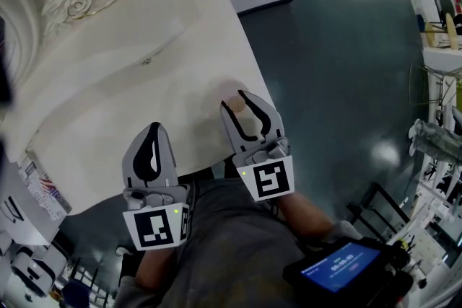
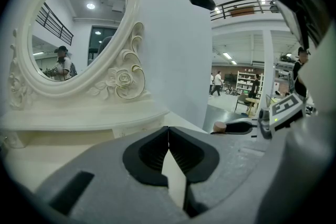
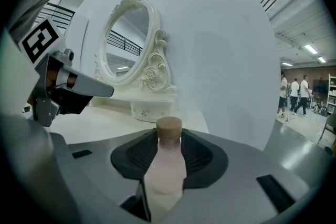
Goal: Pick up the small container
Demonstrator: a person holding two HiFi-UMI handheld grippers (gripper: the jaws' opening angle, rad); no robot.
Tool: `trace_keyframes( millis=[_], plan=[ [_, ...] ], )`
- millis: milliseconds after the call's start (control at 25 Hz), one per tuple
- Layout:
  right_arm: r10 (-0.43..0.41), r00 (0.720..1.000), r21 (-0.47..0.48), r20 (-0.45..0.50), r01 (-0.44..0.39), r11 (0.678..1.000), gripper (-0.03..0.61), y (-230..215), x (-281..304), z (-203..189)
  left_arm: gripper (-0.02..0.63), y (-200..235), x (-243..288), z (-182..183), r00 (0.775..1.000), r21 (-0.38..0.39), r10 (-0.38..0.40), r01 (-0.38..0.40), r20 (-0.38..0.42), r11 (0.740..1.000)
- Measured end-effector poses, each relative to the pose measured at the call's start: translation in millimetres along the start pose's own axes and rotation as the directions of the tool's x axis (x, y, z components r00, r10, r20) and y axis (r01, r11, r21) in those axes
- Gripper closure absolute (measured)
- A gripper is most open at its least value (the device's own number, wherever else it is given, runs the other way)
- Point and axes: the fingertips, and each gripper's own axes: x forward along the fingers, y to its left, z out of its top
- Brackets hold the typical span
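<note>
The small container point(image 3: 165, 173) is a pale pink bottle with a wooden cap point(image 3: 169, 128). My right gripper point(image 3: 168, 139) is shut on it, the black pads pressing its sides and the cap poking out past the tips. In the head view the right gripper point(image 1: 247, 114) hangs over the near right part of the white table top point(image 1: 144, 112), and the container point(image 1: 232, 102) shows pink between its jaws. To its left the left gripper point(image 1: 151, 149) is shut and holds nothing. In its own view the left gripper point(image 2: 168, 131) has its tips touching, and the container's cap point(image 2: 219, 127) shows at the right.
An ornate white oval mirror point(image 2: 79, 29) stands at the back of the table, on a base with a small drawer point(image 3: 152, 108). A white wall panel rises behind it. Dark floor point(image 1: 339, 83) lies to the table's right. A device with a blue screen point(image 1: 339, 267) sits by the person's waist.
</note>
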Motion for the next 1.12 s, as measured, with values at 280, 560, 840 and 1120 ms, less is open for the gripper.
trace_keyframes(
  millis=[280, 560, 840, 1120],
  plan=[
    [0.008, 1.000, 0.009, 0.018, -0.008, 1.000, 0.439, -1, 1, 6, 0.598, 1, -3, 4, 1.000, 0.001, 0.008, -0.008, 0.009, 1.000],
    [0.023, 0.999, -0.011, 0.049, -0.023, 1.000, 0.439, 0, 4, 24, 0.598, 5, -3, 9, 0.999, -0.001, 0.019, -0.019, 0.026, 1.000],
    [0.029, 0.996, -0.022, 0.087, -0.028, 0.999, 0.439, -3, 0, 57, 0.598, 10, -5, 31, 0.996, -0.011, 0.041, -0.040, 0.082, 0.999],
    [0.040, 0.990, -0.056, 0.136, -0.033, 0.998, 0.439, 1, -9, 104, 0.598, 25, -21, 62, 0.983, -0.005, 0.083, -0.083, 0.165, 0.997]
  ],
)
